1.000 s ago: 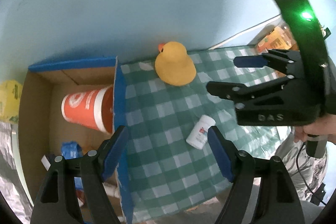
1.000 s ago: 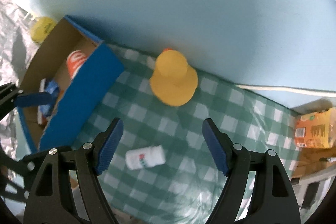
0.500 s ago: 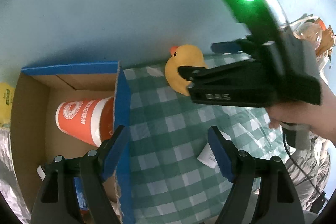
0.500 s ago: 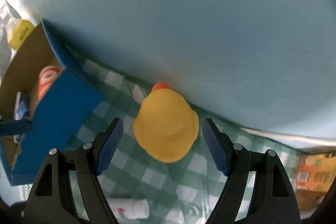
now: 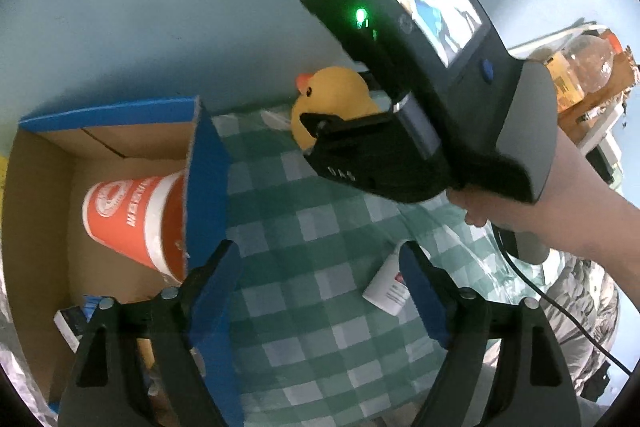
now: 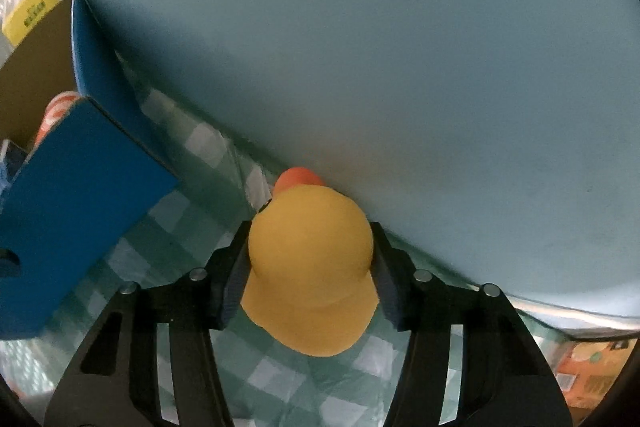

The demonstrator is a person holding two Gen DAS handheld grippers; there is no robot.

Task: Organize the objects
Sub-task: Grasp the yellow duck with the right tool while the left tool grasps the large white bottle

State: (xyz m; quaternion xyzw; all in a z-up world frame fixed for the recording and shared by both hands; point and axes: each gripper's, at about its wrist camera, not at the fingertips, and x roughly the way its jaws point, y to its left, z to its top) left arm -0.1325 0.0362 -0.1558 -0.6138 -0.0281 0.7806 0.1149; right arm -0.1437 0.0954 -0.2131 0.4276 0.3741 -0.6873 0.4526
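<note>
The right gripper has its two blue pads pressed against either side of a yellow rubber duck, so it's clamped on the duck's head. The duck sits on the green checked cloth right up against the pale blue wall, orange beak pointing at the wall. From the left wrist view you can see a hand holding that gripper's black body, which blocks most of the duck there.

The left gripper is spread wide with nothing between its pads, hanging over the cloth by the edge of the blue cardboard box. A small white bottle lies on its side on the cloth just beside the left gripper's right pad. Inside the box an orange and white paper cup lies tipped over, with some blue packaging near the bottom corner that's too blurry to identify.
</note>
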